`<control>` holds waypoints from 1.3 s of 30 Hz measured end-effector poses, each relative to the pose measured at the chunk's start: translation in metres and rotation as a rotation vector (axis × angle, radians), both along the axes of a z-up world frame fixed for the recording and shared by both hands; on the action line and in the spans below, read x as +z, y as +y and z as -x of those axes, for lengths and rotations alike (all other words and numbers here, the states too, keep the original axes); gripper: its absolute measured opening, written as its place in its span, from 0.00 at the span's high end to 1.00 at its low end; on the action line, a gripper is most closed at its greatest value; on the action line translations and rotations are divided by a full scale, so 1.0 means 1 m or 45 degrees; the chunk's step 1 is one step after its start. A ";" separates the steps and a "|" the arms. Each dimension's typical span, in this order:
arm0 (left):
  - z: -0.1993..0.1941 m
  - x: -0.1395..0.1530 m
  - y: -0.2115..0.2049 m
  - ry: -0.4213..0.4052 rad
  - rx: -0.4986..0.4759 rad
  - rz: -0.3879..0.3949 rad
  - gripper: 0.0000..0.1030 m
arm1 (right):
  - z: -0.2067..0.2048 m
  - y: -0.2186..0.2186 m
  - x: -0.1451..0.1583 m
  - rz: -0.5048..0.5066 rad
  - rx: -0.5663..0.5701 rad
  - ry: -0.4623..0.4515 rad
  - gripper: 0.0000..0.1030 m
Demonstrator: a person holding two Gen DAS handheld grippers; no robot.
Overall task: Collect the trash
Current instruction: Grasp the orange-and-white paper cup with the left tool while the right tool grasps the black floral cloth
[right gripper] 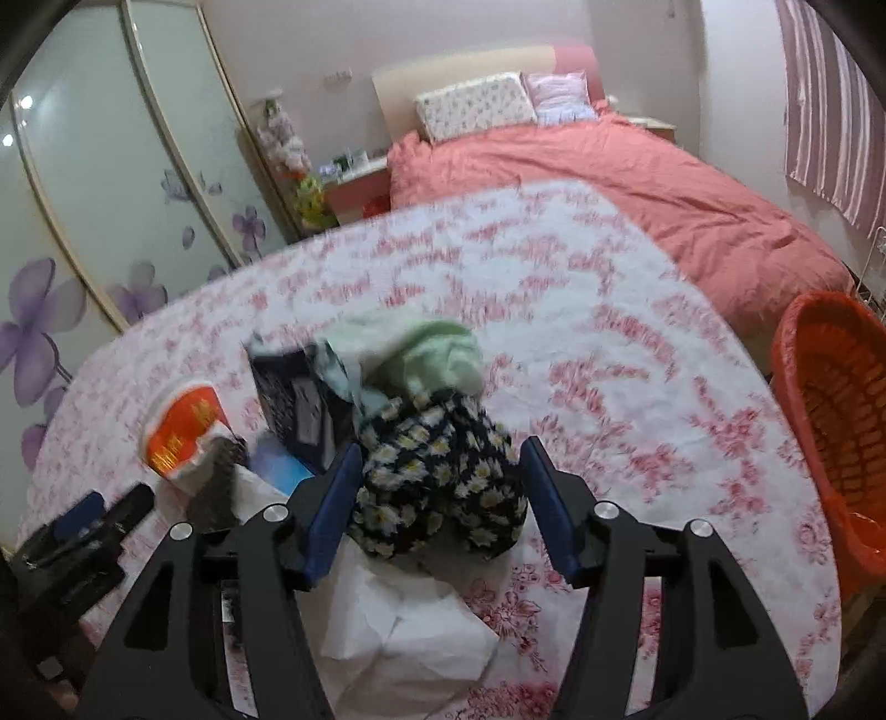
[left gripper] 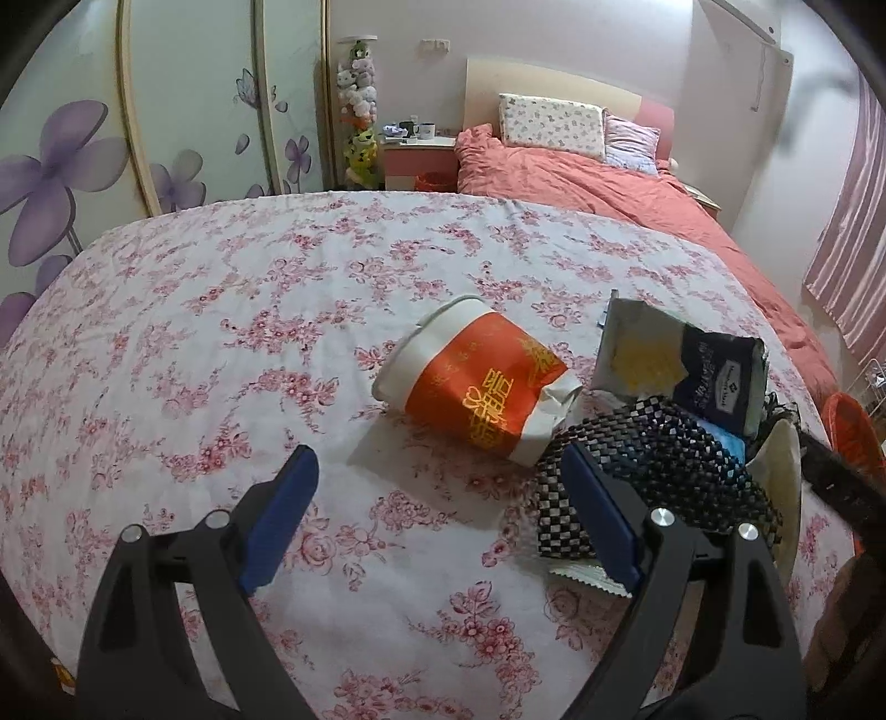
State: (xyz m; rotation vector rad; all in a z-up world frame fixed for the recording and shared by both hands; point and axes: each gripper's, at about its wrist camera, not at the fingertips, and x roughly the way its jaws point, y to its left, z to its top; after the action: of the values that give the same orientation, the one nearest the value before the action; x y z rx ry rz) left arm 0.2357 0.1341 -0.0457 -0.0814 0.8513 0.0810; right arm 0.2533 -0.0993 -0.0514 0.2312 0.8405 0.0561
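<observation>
Left wrist view: left gripper (left gripper: 440,487) spread wide, empty, over floral sheet (left gripper: 221,332). Cup (left gripper: 476,382), orange-white paper, lay on side ahead; judged light, crushable, best pinched across rim end. Packet (left gripper: 681,365) torn open just right of cup, beside checkered cloth (left gripper: 637,465); judged flimsy, slippery. Right wrist view, blurred: right gripper (right gripper: 437,498) half open, pads not pressing daisy cloth (right gripper: 443,487) between them. White paper (right gripper: 410,626) below. Soft bedding, little support. Orange basket (right gripper: 830,415) at right edge; wardrobe (right gripper: 83,194) left.

Beyond the jaws, past the floral-clothed bench (left gripper: 221,310), stands a bed (left gripper: 598,183) against a pale wall (left gripper: 554,33); flowered wardrobe (left gripper: 183,99) to their left, striped curtain (left gripper: 853,221) right.
</observation>
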 end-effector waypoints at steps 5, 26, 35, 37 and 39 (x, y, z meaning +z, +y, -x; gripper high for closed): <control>-0.012 -0.007 -0.011 0.021 -0.022 -0.010 0.15 | 0.006 -0.009 -0.010 -0.011 0.000 0.039 0.87; -0.032 -0.028 0.055 0.101 0.197 -0.071 0.15 | 0.018 -0.053 -0.005 0.012 -0.141 -0.026 0.88; -0.034 -0.006 0.035 -0.014 0.098 0.009 0.04 | 0.018 -0.054 -0.008 0.019 -0.136 -0.014 0.88; -0.045 -0.010 0.025 0.007 0.082 -0.015 0.04 | 0.019 -0.055 -0.009 0.018 -0.140 -0.010 0.88; -0.053 -0.015 0.021 0.026 0.085 -0.044 0.04 | 0.019 -0.057 -0.009 0.017 -0.143 -0.009 0.88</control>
State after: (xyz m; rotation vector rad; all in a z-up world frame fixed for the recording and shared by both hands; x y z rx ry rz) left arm 0.2890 0.1550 -0.0612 -0.0768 0.8671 0.1591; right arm 0.2346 -0.1559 -0.0605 0.2649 0.8191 -0.0541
